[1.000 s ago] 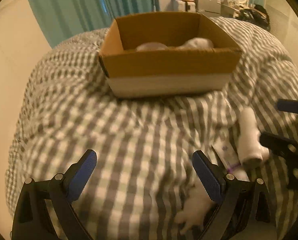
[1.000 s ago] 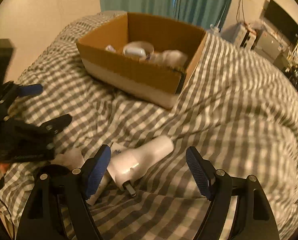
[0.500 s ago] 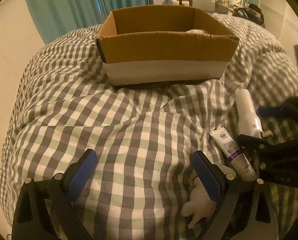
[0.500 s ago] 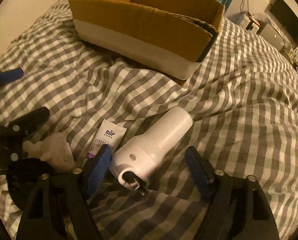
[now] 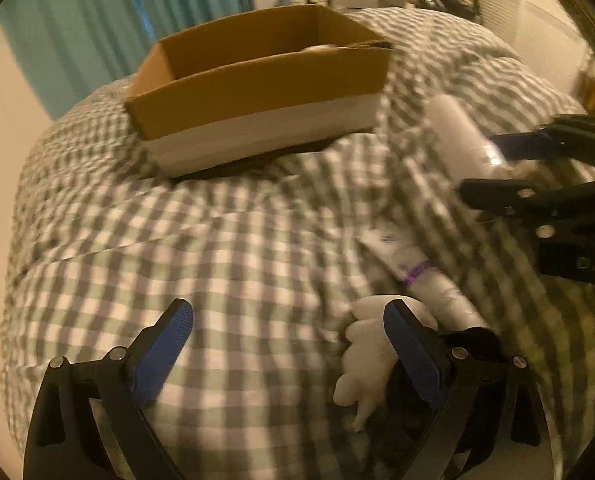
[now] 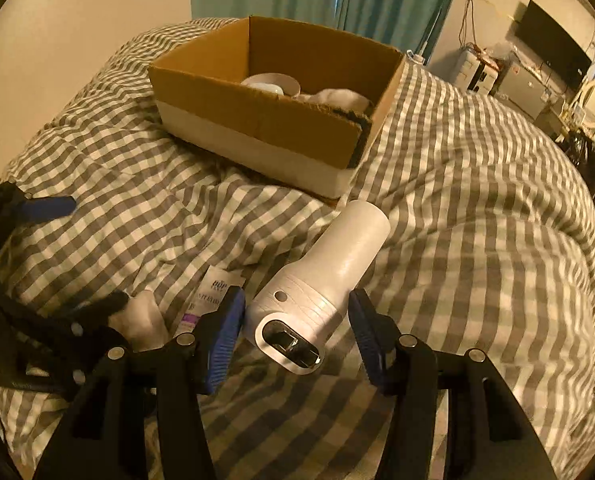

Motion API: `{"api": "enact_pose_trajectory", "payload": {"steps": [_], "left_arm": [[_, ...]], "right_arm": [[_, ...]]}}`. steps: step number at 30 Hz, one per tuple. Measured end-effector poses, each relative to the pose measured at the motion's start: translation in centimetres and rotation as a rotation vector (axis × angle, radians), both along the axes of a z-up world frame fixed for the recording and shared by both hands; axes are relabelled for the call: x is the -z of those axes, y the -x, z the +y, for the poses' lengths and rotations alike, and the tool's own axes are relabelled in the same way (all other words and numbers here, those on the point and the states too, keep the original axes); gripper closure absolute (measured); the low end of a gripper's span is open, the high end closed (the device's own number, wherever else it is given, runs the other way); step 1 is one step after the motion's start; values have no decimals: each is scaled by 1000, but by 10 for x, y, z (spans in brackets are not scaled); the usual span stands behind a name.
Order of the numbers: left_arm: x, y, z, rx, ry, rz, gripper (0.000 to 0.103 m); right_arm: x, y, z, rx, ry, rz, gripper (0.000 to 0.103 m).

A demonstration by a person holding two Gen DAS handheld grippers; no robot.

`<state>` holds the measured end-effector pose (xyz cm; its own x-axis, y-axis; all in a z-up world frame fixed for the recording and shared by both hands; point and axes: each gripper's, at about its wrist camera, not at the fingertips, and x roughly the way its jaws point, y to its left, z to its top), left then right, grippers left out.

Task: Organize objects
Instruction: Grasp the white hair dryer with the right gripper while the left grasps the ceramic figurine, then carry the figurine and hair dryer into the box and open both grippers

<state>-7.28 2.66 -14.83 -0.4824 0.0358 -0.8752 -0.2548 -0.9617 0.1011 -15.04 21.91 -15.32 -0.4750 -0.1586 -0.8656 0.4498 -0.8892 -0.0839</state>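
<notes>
A white cylindrical device [image 6: 321,284] lies between the blue pads of my right gripper [image 6: 297,336], which is narrowed around its near end; it also shows in the left wrist view [image 5: 457,132]. Whether the pads touch it I cannot tell. A white tube with a purple band [image 5: 421,272] [image 6: 209,296] lies beside it on the checked bedspread. A small white soft toy [image 5: 369,360] lies just under the right finger of my left gripper [image 5: 289,344], which is open and empty. The open cardboard box [image 6: 273,120] [image 5: 257,92] stands farther back with a white bowl [image 6: 271,84] inside.
The bedspread [image 6: 477,208] is rumpled and slopes away on all sides. Teal curtains [image 5: 97,12] hang behind the box. A desk with electronics and a TV [image 6: 553,56] stands at the far right. A cream wall [image 6: 57,20] lies to the left.
My right gripper has narrowed around the white device, which now sits higher in view. My left gripper has shifted so the soft toy lies under its right finger.
</notes>
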Motion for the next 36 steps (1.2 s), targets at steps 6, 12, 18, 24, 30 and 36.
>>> {"api": "enact_pose_trajectory", "payload": {"steps": [6, 12, 18, 24, 30, 36], "left_arm": [[13, 6, 22, 39, -77, -79, 18], [28, 15, 49, 100, -168, -172, 38], [52, 36, 60, 42, -202, -257, 50], [38, 36, 71, 20, -143, -171, 51], [22, 37, 77, -12, -86, -90, 51], [3, 34, 67, -39, -64, -13, 51]], "right_arm": [[-3, -4, 8, 2, 46, 17, 49], [-6, -10, 17, 4, 103, 12, 49], [-11, -15, 21, 17, 121, 21, 49], [-14, -24, 18, 18, 97, 41, 49], [-20, -37, 13, 11, 68, 63, 49], [-30, -49, 9, 9, 58, 88, 49]]}}
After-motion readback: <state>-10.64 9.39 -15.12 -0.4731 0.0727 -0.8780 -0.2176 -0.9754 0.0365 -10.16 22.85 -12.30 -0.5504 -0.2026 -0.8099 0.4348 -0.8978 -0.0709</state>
